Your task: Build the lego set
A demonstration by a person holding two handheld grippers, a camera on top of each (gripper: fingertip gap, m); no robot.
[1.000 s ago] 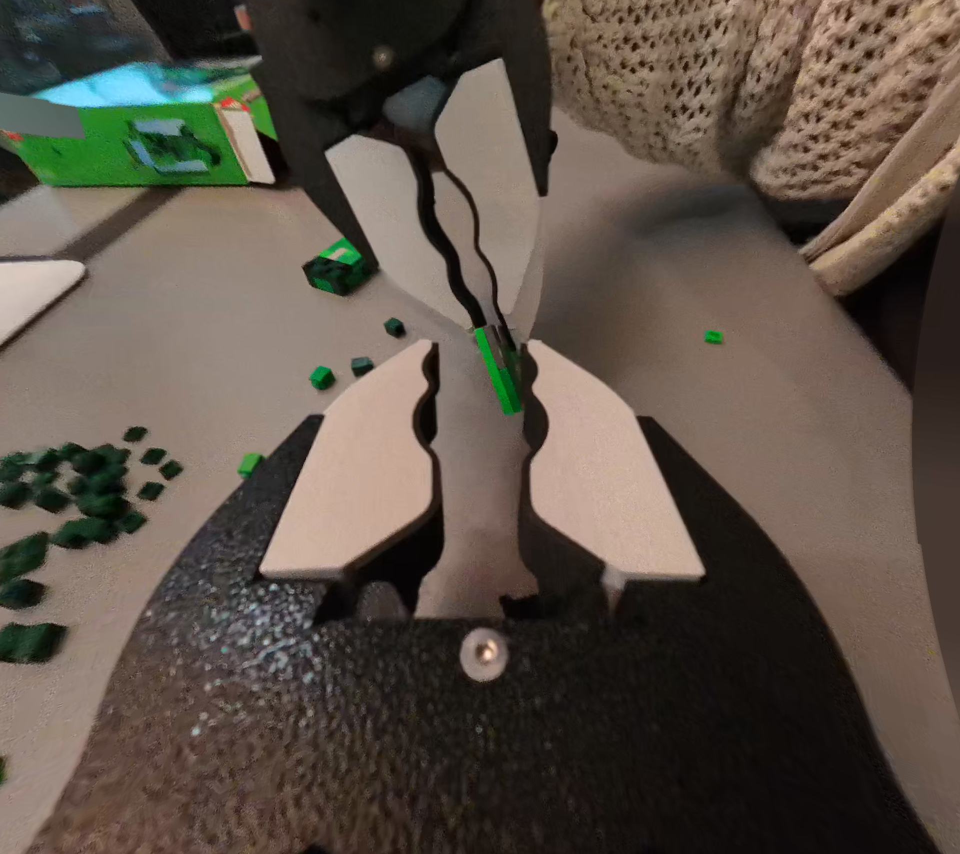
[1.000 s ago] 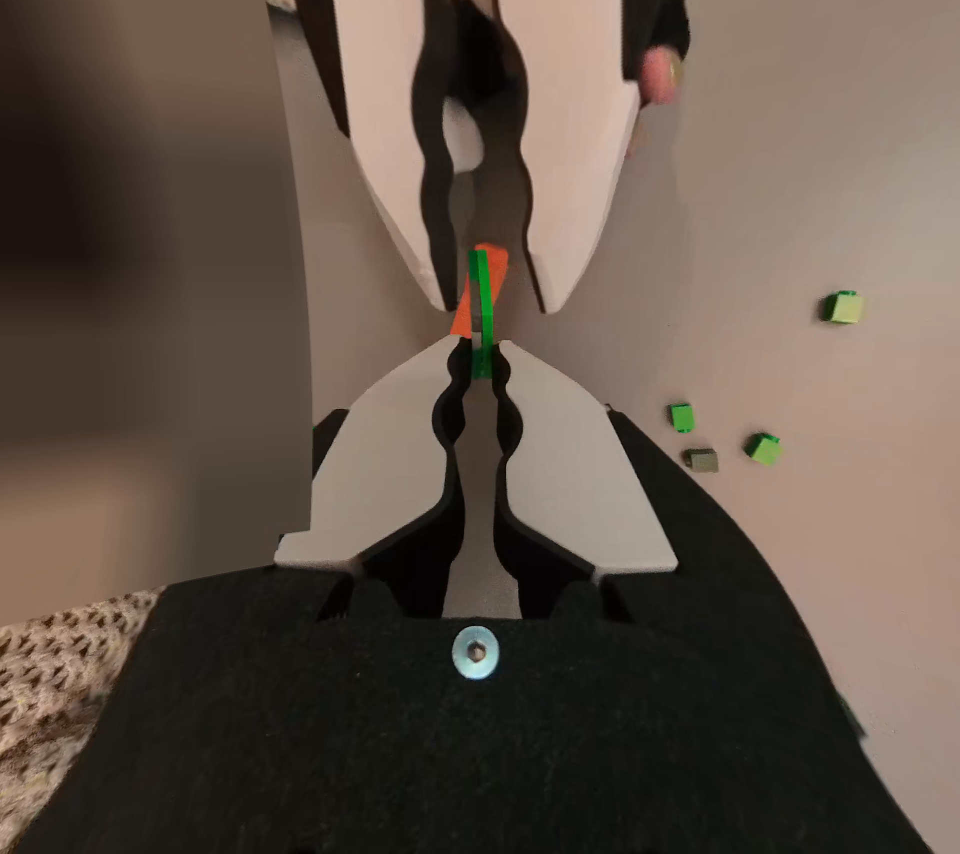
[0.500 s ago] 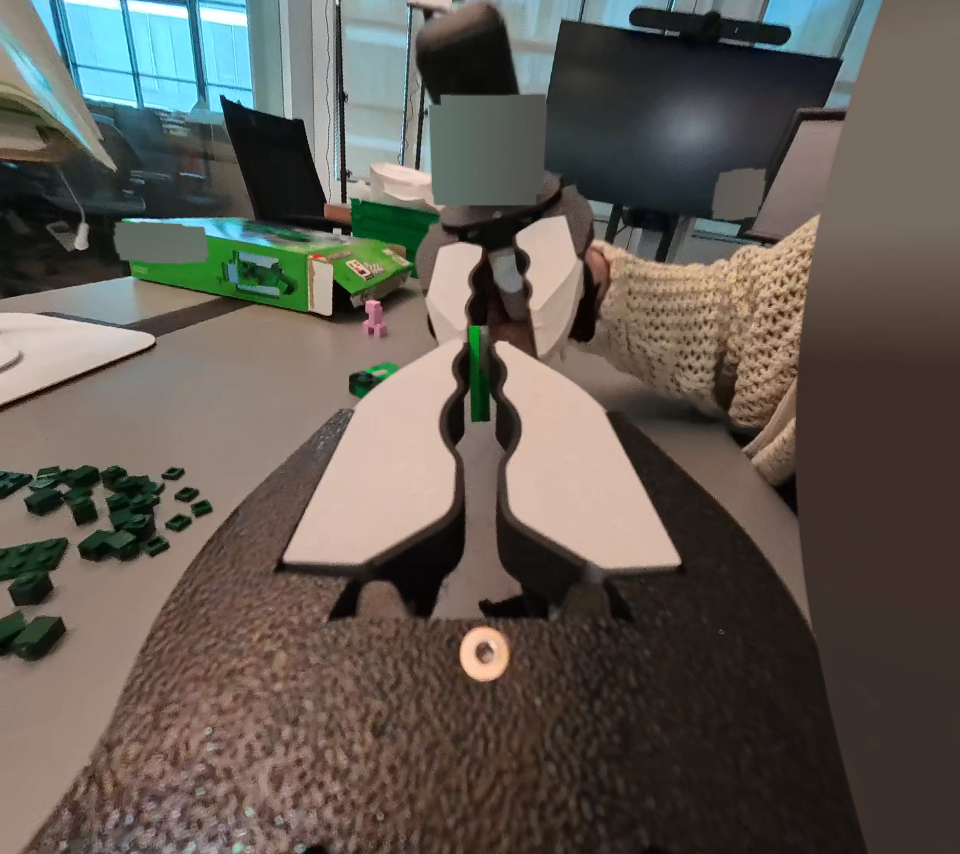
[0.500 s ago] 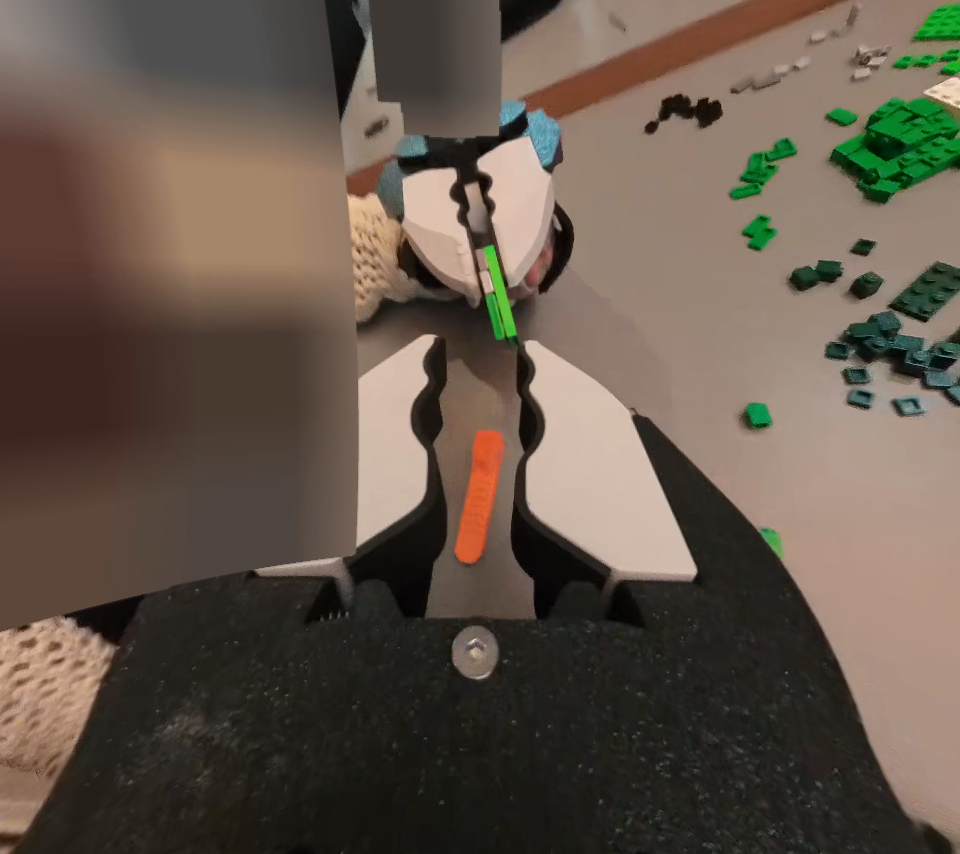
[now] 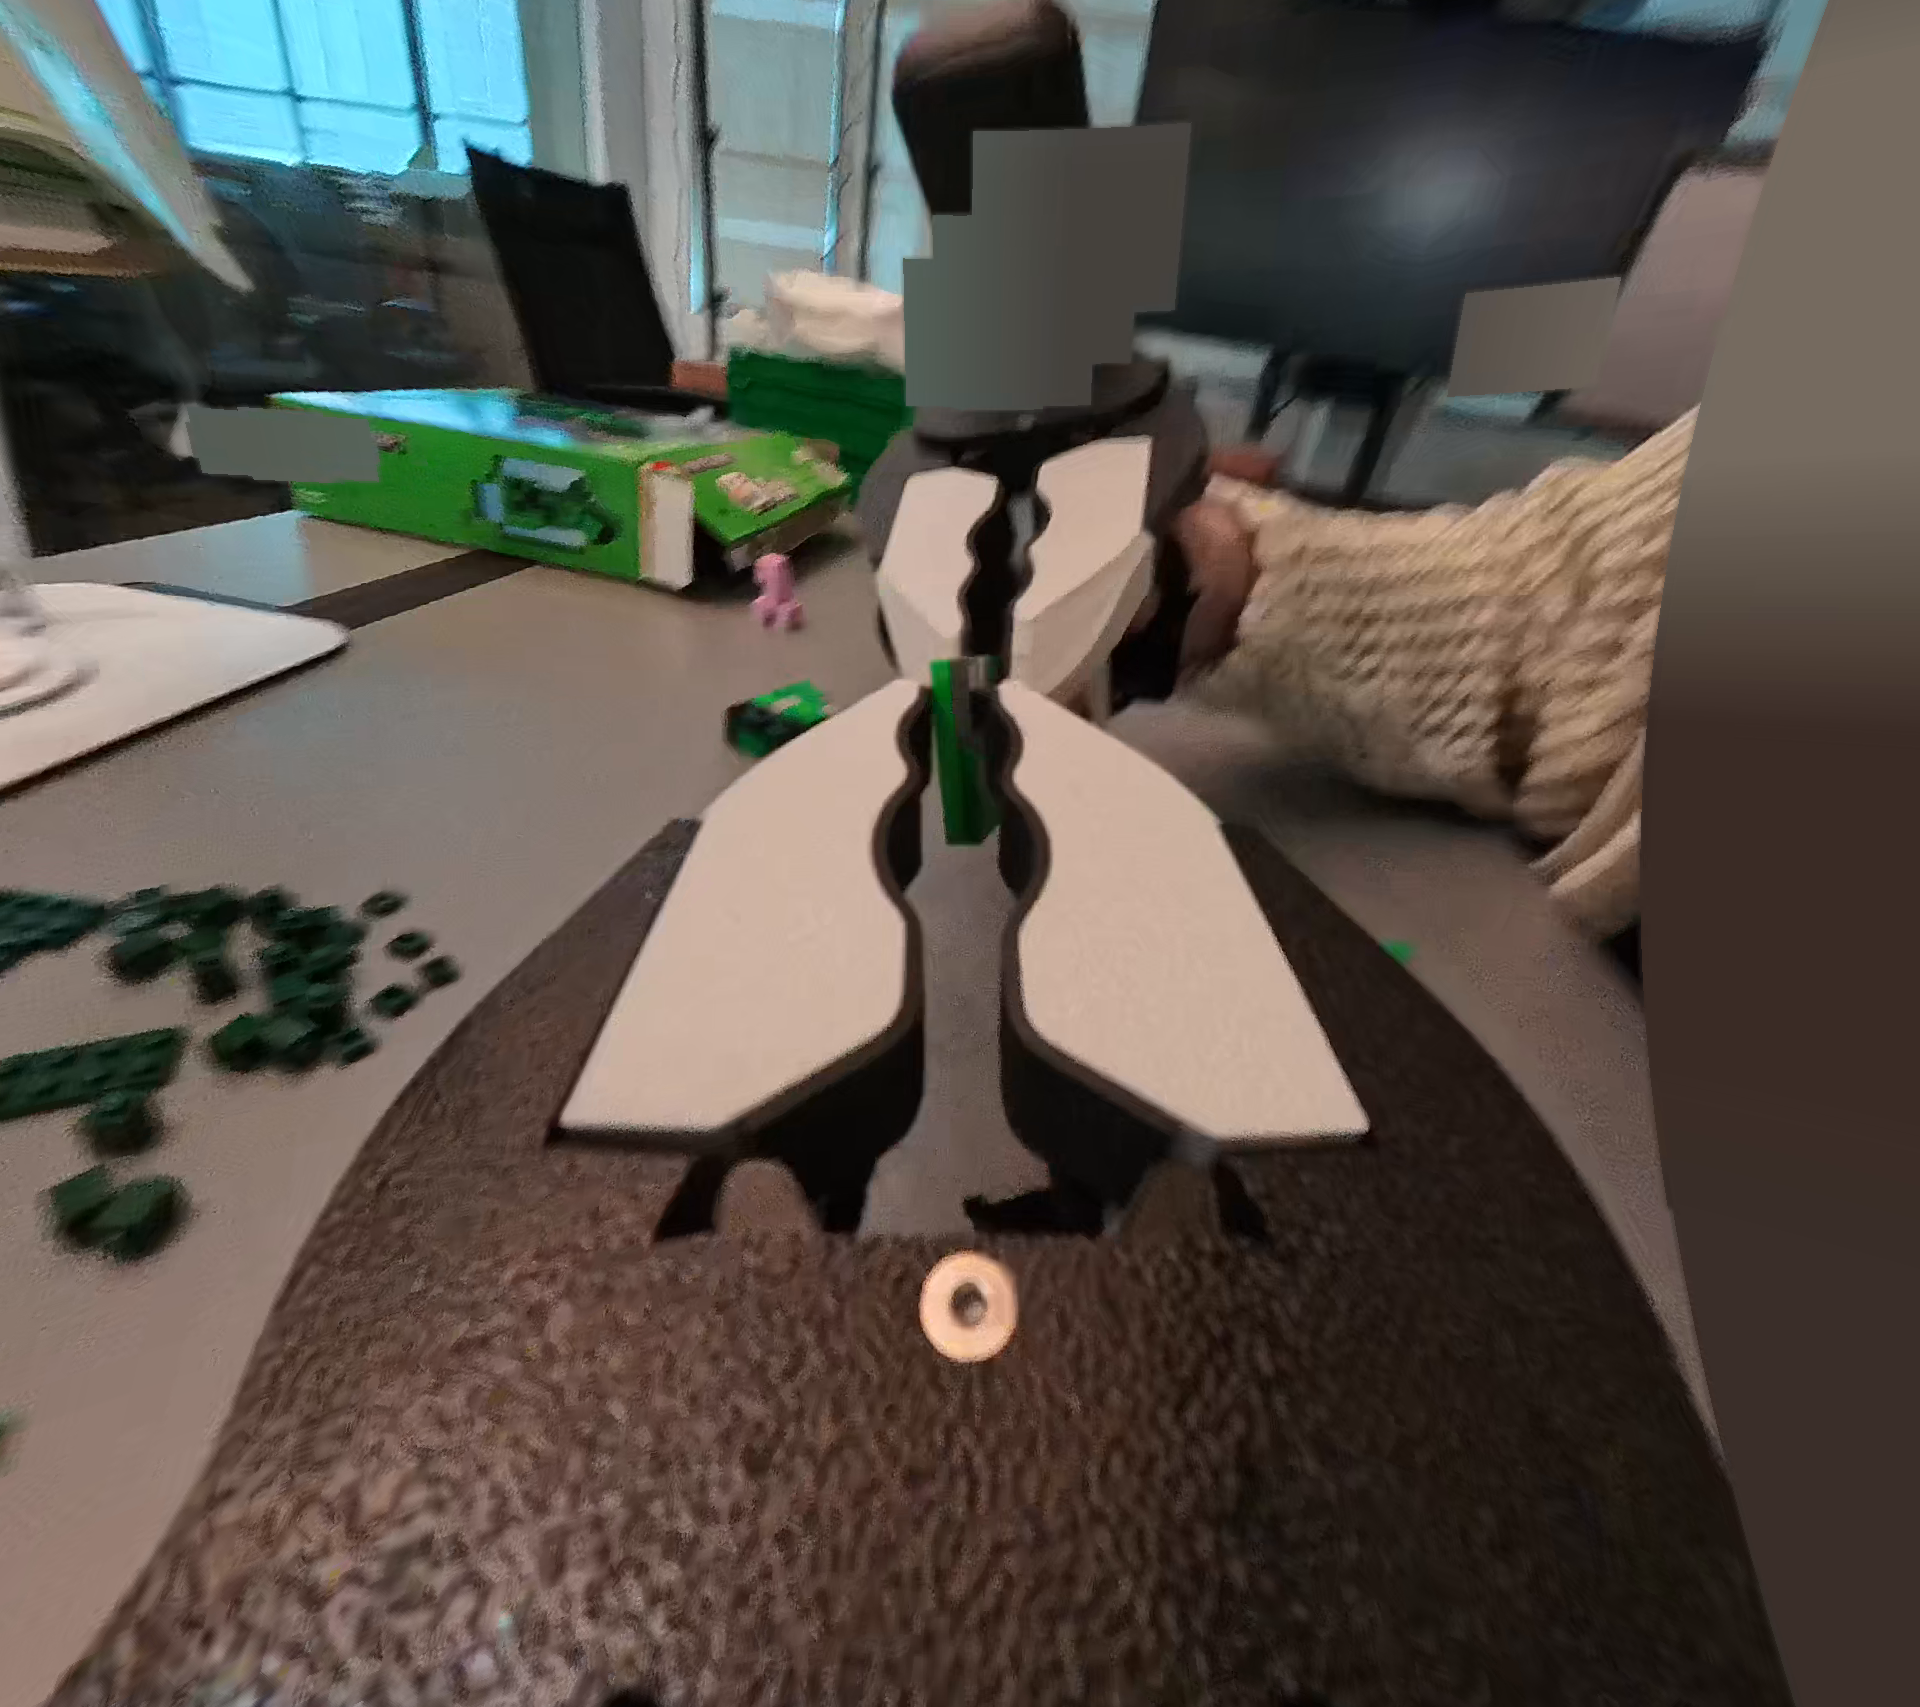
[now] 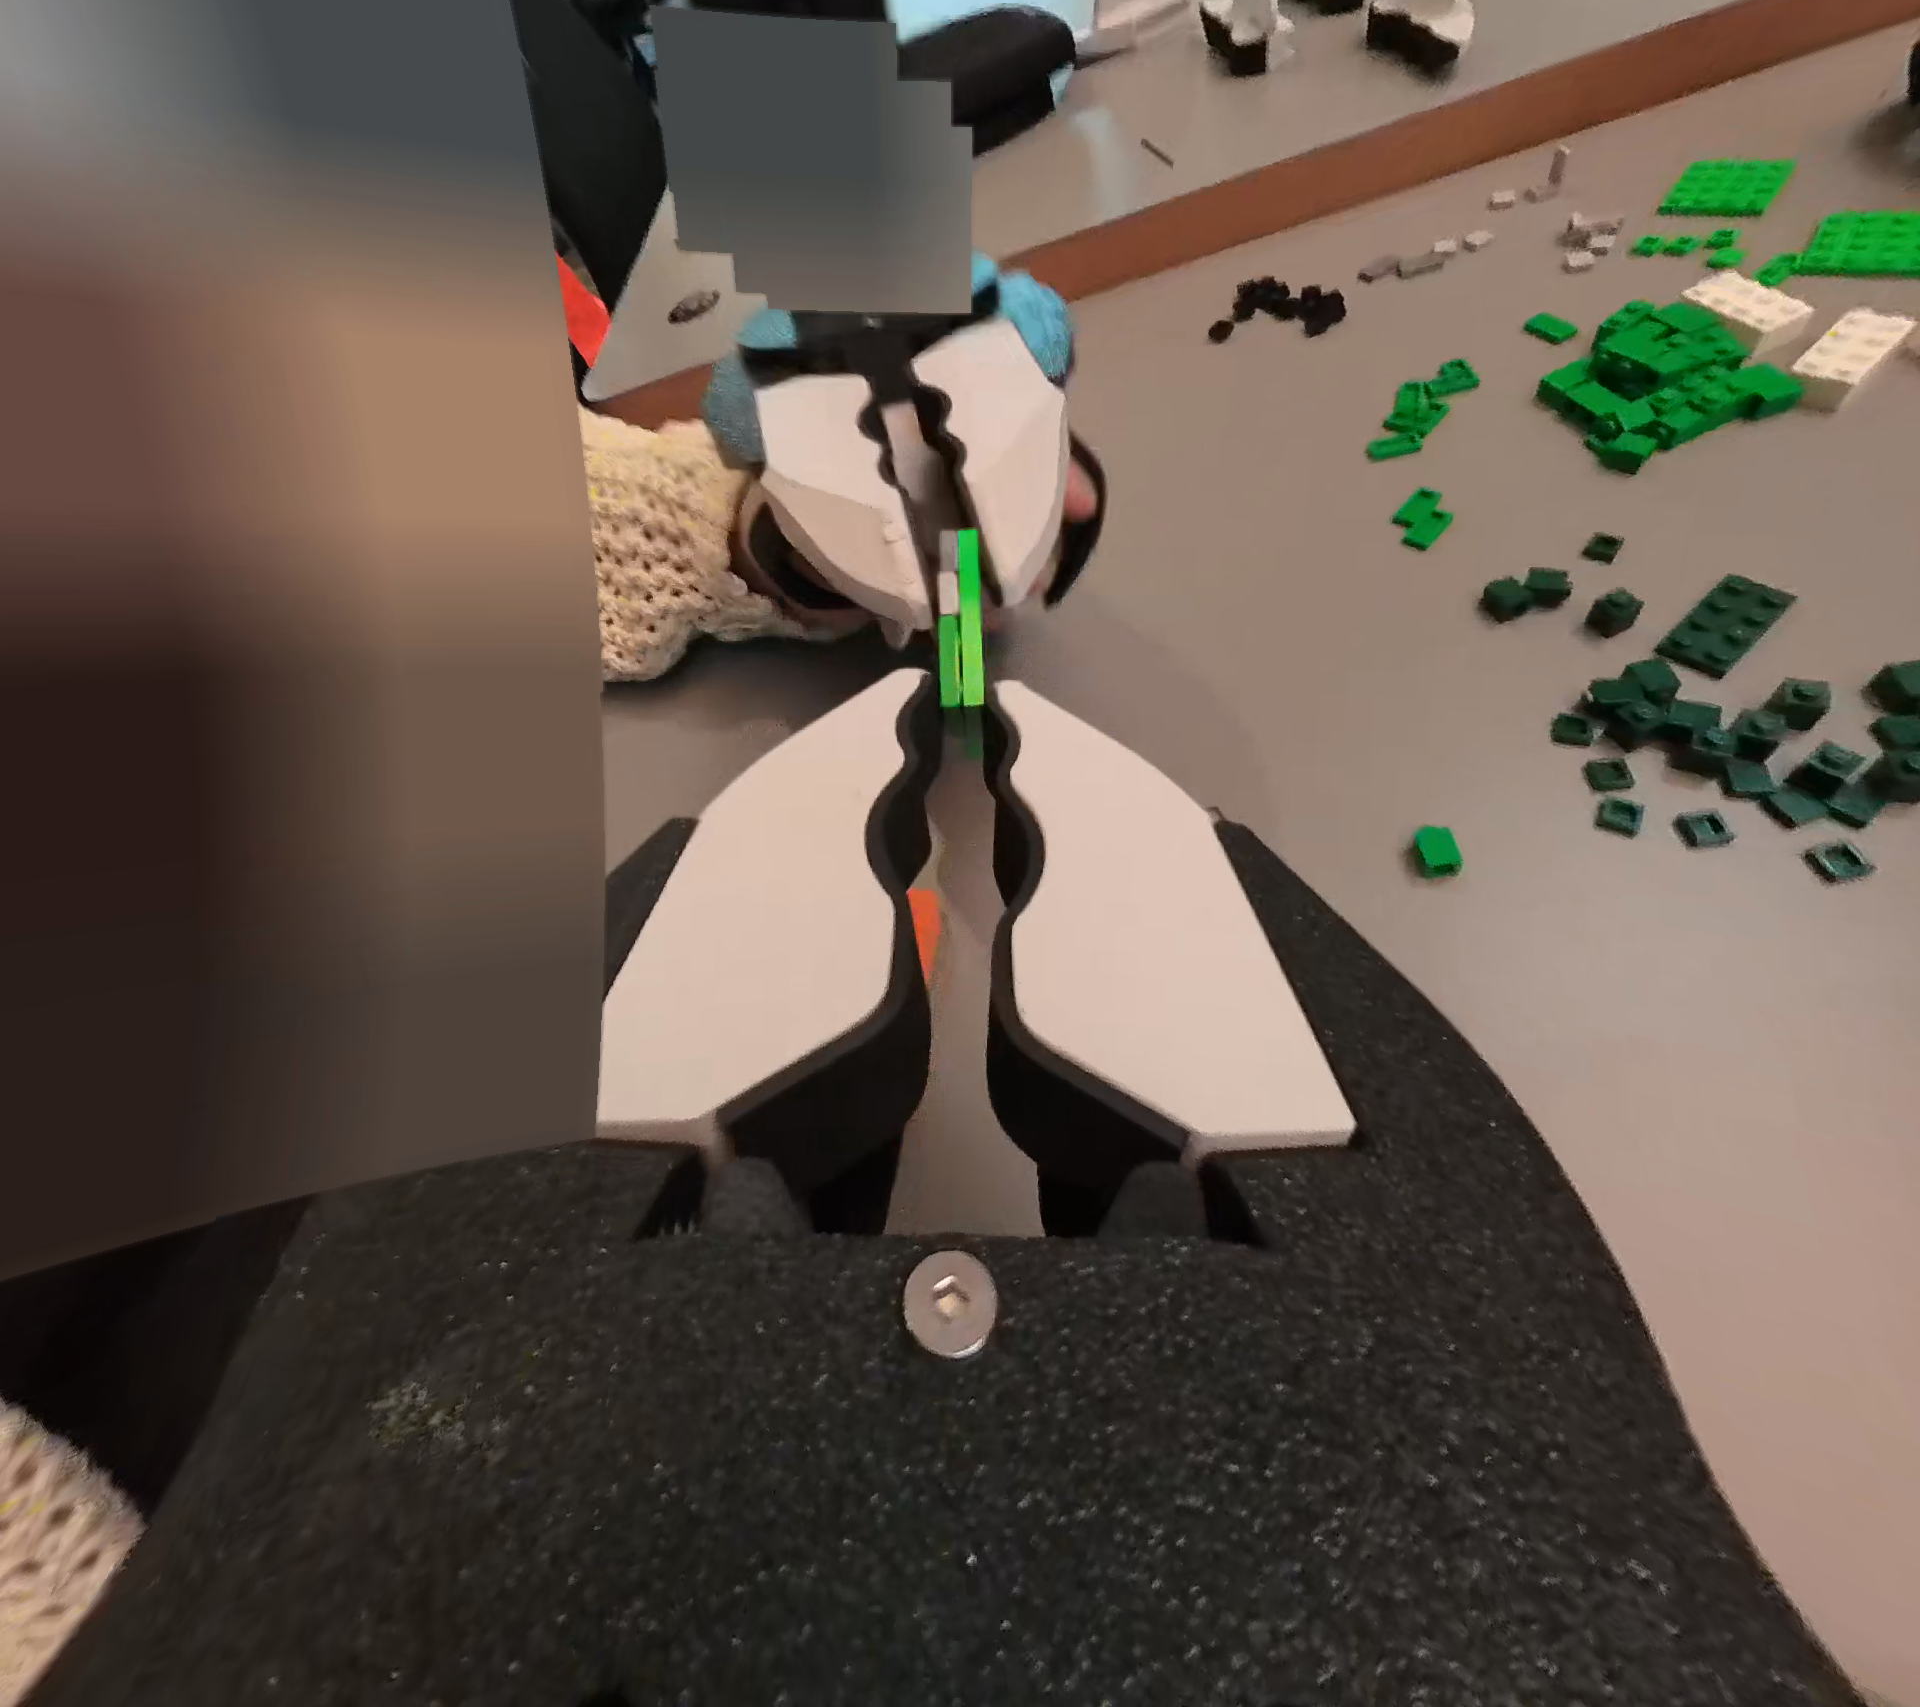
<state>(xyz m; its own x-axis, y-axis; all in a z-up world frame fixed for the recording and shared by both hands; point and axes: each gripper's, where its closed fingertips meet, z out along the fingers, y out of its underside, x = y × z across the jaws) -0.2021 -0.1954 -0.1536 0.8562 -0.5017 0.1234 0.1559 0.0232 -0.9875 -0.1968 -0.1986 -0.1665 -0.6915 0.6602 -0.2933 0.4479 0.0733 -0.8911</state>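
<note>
Pinching a thin bright-green flat lego plate (image 5: 962, 764) edge-on between its tips, the left gripper (image 5: 961, 707) meets the right gripper (image 6: 961, 707) tip to tip above the grey surface (image 6: 1299, 982). The right gripper's tips are also pressed onto that plate. Loose dark-green lego pieces (image 6: 1766, 743) lie on the surface far right.

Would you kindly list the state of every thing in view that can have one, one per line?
Left tongs: shut on the thin bright green lego plate, held on edge.
Right tongs: nearly shut, tips at that plate's other end; grip unclear.
Green cardboard lego box: lying flat, end flap open.
Dark green lego pieces: loose, scattered on the grey table.
</note>
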